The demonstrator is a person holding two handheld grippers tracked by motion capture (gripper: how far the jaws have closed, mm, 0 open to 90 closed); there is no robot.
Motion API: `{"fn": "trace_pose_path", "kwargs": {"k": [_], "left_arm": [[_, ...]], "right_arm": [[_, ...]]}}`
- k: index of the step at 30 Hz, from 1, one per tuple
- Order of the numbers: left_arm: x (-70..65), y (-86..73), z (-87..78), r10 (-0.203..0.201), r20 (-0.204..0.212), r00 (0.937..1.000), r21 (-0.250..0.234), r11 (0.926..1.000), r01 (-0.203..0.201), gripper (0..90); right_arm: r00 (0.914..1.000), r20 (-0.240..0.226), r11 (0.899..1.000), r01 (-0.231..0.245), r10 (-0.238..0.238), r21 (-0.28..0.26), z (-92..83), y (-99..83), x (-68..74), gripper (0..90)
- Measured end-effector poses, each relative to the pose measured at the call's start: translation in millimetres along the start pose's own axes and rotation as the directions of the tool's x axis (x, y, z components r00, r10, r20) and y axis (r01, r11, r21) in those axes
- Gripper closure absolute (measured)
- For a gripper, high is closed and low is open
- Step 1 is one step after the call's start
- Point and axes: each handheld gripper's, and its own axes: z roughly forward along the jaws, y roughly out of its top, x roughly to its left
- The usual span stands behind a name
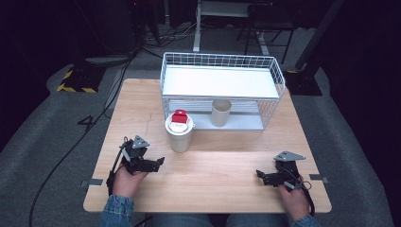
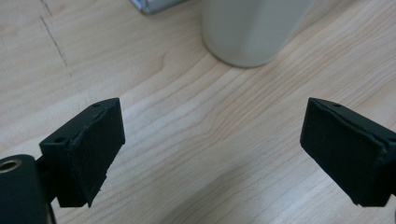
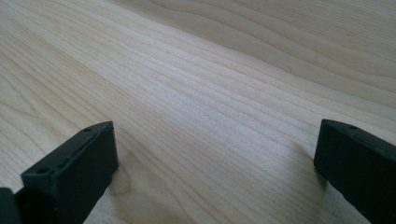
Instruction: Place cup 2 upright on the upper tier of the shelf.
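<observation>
On the wooden bench [image 1: 213, 165], the left hand-held gripper [image 1: 158, 162] lies near a lidded cup [image 1: 179, 135] with a red tab, jaws spread and empty. The left gripper view catches that cup's base [image 2: 252, 32] ahead. The right hand-held gripper [image 1: 261, 175], also spread, rests well apart. The high view adds a wire basket [image 1: 222, 66] and a second cup [image 1: 221, 112] beneath it.

Two handheld grippers are seen, both matte black. The left gripper [image 1: 142, 158] and right gripper [image 1: 276, 175] each carry a grey three-cornered plate w/ small dark holes on top; a black cable is trailed from each. Fingers [image 2: 88, 154] are blocky, flat-faced pads w/ small screw holes along the top edges. Blue denim sleeves are worn at both wrists.
</observation>
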Motion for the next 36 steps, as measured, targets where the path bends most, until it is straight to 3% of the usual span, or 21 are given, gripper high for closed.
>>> {"fn": "trace_pose_path", "kwargs": {"k": [3,7,10,14,17,19,22,28,32,36], "left_arm": [[-2.6,4.7,-5.8,0.011,0.027,0.9996,-0.054,0.9985,-0.01,7.0],[-8.4,11.2,-11.8,0.034,0.03,0.999,-0.103,0.9942,-0.03,6.9],[-12.2,15.2,-14.8,0.054,0.039,0.9978,-0.14,0.9889,-0.049,7.0],[-14.6,19.9,-14.7,0.054,0.056,0.997,-0.188,0.9812,-0.043,7.0],[-18.9,23.8,-11.8,0.095,0.047,0.9944,-0.202,0.9757,-0.084,6.4],[-20.9,26.0,-8.4,0.12,0.063,0.9908,-0.213,0.9716,-0.104,5.7],[-23.5,28.8,-2.6,0.109,0.089,0.99,-0.234,0.9685,-0.086,3.2],[-19.5,32.2,10.9,0.063,0.096,0.9934,-0.263,0.9641,-0.036,1.4],[-14.0,31.5,21.9,0.083,0.099,0.9916,-0.273,0.9606,-0.054,0.2],[-11.1,31.8,31.1,0.076,0.136,0.9878,-0.296,0.9546,-0.033,0.2]], "right_arm": [[1.0,0.0,1.0,0.0,0.0,0.0,0.0,0.0,0.0,0.0],[1.0,0.0,1.0,0.0,0.0,0.0,0.0,0.0,0.0,0.0],[1.0,0.0,1.0,0.0,0.0,0.0,0.0,0.0,0.0,0.0],[1.0,0.0,1.0,0.0,0.0,0.0,0.0,0.0,0.0,0.0],[1.0,0.0,1.0,0.0,0.0,0.0,0.0,0.0,0.0,0.0],[1.0,0.0,1.0,0.0,0.0,0.0,0.0,0.0,0.0,0.0],[1.0,0.0,1.0,0.0,0.0,0.0,0.0,0.0,0.0,0.0],[1.0,0.0,1.0,0.0,0.0,0.0,0.0,0.0,0.1,0.0],[1.0,0.0,1.0,0.0,0.0,0.0,0.0,0.0,0.0,0.0],[1.0,0.0,1.0,0.0,0.0,0.0,0.0,0.0,0.1,0.0]]}}
